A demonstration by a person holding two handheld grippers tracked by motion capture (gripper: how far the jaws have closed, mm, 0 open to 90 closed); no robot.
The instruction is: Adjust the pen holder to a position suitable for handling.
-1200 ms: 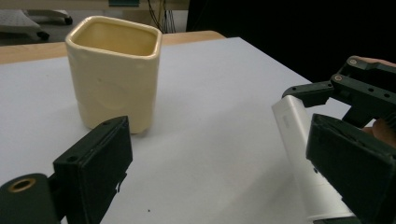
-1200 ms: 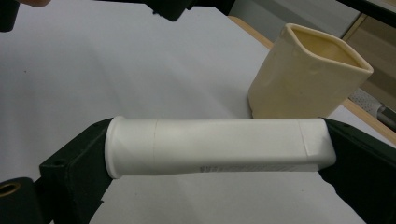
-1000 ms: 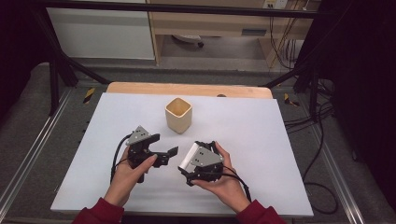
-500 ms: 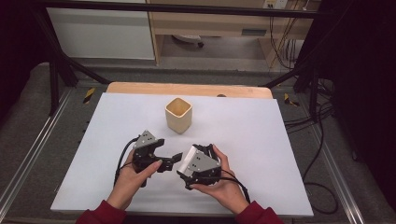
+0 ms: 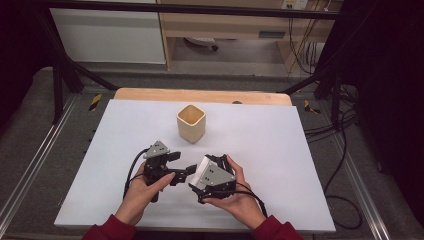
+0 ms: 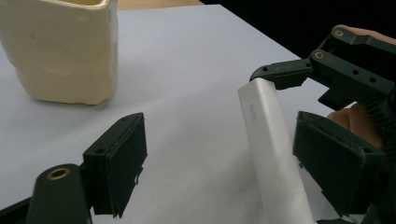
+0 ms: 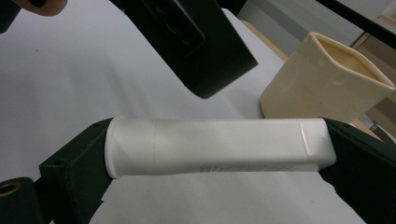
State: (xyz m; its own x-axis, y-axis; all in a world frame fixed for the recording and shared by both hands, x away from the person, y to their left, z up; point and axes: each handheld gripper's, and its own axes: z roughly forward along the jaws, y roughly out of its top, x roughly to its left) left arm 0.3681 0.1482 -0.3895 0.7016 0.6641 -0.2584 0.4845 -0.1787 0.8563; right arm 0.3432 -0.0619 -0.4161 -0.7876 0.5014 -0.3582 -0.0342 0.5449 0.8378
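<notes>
Right gripper clamped endwise on white tube; left gripper, jaws just closing around it untouched, positioned for handover near cup.

We find very little writing here, and none of it can be read. On the white tube a short line of pale grey print runs lengthwise along its side in the left gripper view, perhaps a single word, but the letters are too faint and blurred for us to make out. In the right gripper view the same tube carries a row of tiny grey characters along its lower edge, again too small to read. The cream cup bears no lettering that we can see. At the table's far corners we see yellow-and-black hazard stripes, a plain warning marking without words.
</notes>
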